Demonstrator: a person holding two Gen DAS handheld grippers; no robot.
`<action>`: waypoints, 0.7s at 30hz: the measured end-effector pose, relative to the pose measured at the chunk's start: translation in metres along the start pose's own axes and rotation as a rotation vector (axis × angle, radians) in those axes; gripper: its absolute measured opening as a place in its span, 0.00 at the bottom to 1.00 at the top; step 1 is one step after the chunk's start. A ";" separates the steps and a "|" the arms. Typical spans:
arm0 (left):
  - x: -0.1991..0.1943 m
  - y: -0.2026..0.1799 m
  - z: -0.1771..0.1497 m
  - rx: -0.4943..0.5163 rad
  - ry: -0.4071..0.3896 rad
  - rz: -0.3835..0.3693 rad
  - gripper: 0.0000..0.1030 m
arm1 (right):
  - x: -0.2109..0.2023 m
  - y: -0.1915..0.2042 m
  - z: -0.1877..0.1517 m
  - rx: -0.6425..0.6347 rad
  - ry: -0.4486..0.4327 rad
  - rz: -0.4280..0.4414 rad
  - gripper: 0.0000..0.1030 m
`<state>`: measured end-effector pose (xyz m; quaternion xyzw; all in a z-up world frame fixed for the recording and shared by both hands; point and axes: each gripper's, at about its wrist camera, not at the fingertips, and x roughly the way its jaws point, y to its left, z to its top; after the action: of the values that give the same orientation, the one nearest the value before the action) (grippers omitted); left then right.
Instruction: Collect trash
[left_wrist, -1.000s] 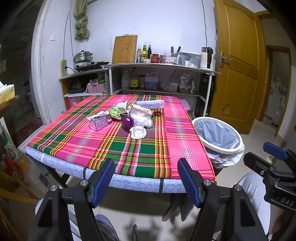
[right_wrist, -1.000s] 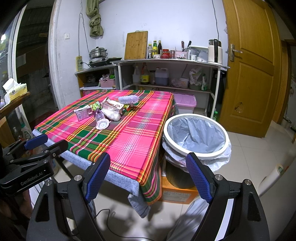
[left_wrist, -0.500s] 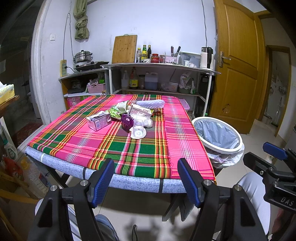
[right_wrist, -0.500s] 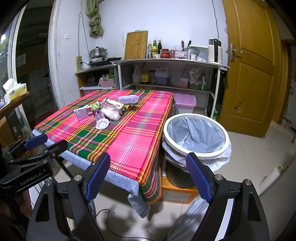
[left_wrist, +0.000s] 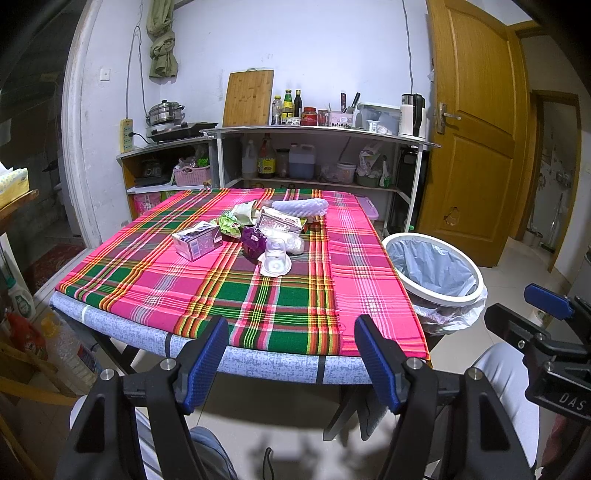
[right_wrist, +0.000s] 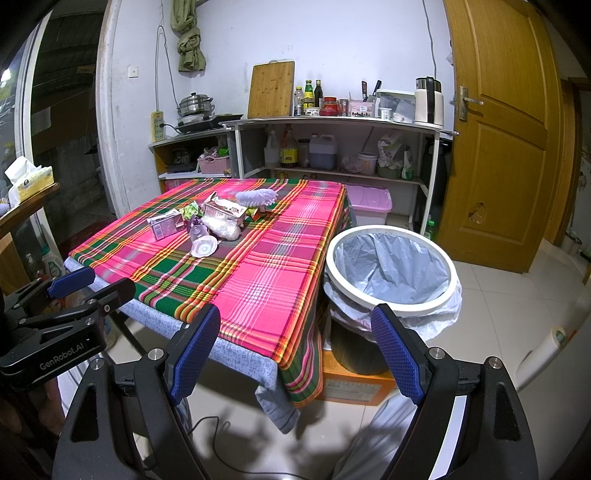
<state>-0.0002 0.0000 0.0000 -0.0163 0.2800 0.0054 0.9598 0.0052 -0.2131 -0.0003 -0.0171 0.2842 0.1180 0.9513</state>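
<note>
- The left gripper (left_wrist: 291, 356) sits at the bottom centre of the left wrist view, jaws spread wide with nothing between the blue pads, short of the near table edge.
- The right gripper (right_wrist: 297, 352) fills the bottom centre of the right wrist view, likewise released and empty; its right finger overlaps the near rim of the trash bin (right_wrist: 391, 271) in the picture.
- The trash pile (left_wrist: 258, 232) lies clustered in the middle of the left wrist view on the plaid tablecloth (left_wrist: 177, 291), toward the far half of the table.
- In that pile: a small carton (left_wrist: 197, 242) on its left side, a purple wrapper (left_wrist: 253, 240) beside a clear plastic cup (left_wrist: 275, 256) nearest the camera, and a white foam net sleeve (left_wrist: 301, 207) at the far side (the other crumpled pieces are too tangled to name).
- The trash bin, white-rimmed and lined with a pale blue bag, stands on the floor at centre right of both views, just beside the table's right edge and resting on an orange box (right_wrist: 354, 386).
- Upper centre of each view shows a shelf unit (left_wrist: 317, 133) against the wall, crowded with bottles and a cutting board (left_wrist: 248, 98).
- A wooden door (left_wrist: 476, 122) takes the upper right.
- A person's light trouser leg (left_wrist: 506, 380) shows at lower right of the left wrist view.
</note>
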 end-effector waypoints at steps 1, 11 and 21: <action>0.000 0.000 0.000 0.000 0.000 0.000 0.68 | 0.000 0.000 0.000 0.000 0.000 0.000 0.81; -0.001 0.000 0.000 -0.001 0.001 0.001 0.68 | 0.000 0.000 0.000 0.000 0.000 0.000 0.81; 0.005 -0.001 0.002 0.003 0.012 0.002 0.68 | 0.007 -0.007 -0.001 0.003 0.008 0.000 0.81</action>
<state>0.0051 -0.0011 -0.0013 -0.0147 0.2857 0.0058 0.9582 0.0119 -0.2186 -0.0052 -0.0161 0.2880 0.1176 0.9503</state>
